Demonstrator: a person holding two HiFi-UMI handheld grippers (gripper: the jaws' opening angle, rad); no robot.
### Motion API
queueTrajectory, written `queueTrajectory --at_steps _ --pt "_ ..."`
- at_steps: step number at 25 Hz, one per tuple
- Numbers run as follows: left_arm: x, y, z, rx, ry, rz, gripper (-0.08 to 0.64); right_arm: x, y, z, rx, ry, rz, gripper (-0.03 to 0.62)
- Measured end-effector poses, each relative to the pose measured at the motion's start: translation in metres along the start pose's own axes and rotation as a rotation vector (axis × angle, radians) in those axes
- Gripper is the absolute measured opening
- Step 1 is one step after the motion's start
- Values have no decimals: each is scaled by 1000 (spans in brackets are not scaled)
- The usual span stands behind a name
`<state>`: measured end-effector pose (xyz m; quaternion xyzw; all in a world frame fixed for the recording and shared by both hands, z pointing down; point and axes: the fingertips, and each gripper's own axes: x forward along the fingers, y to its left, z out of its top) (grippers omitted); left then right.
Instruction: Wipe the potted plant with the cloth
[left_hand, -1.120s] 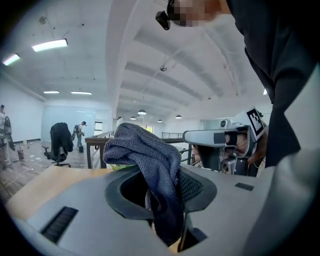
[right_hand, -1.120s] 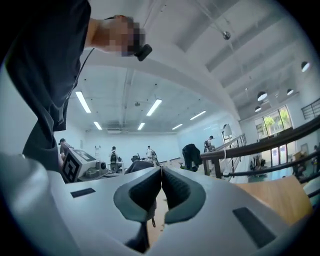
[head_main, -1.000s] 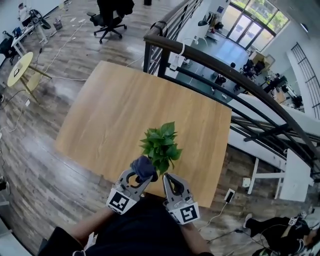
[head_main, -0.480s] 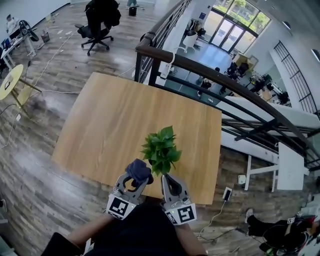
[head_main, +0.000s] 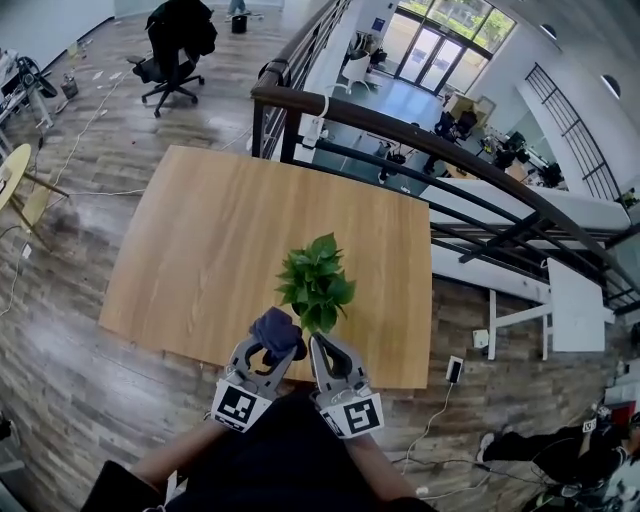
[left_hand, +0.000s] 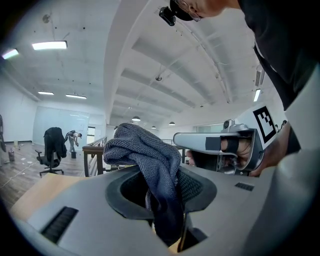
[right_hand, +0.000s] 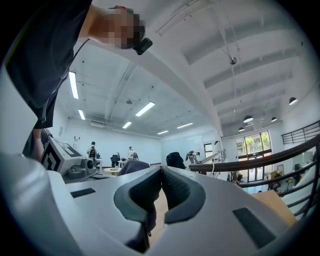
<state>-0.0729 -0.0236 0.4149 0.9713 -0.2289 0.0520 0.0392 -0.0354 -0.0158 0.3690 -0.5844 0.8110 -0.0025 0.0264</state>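
Observation:
The potted plant (head_main: 316, 283) stands near the front edge of the wooden table (head_main: 200, 250); its green leaves hide the pot. Just in front of it my left gripper (head_main: 272, 345) is shut on a bunched dark grey-blue cloth (head_main: 277, 332), which bulges above the jaws in the left gripper view, cloth (left_hand: 147, 160) in left gripper (left_hand: 162, 187). My right gripper (head_main: 318, 347) sits close beside it on the right, below the leaves, jaws shut with the pads meeting (right_hand: 161, 174) and nothing clamped. Neither gripper view shows the plant.
A dark railing (head_main: 420, 135) runs past the table's far right side over a lower floor. An office chair (head_main: 170, 50) stands far back left. A white bench (head_main: 575, 305) is at the right. The person's dark clothing fills the bottom of the head view.
The right gripper has shifted left, closer to the left gripper and the cloth. The left gripper still holds the cloth just under the plant. The head view has swung a little.

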Motion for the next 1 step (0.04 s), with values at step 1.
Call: queueTrajectory --at_steps 1 --pt "-1 -2 2 -3 -1 -4 146 -1 1 1 -3 0 1 18"
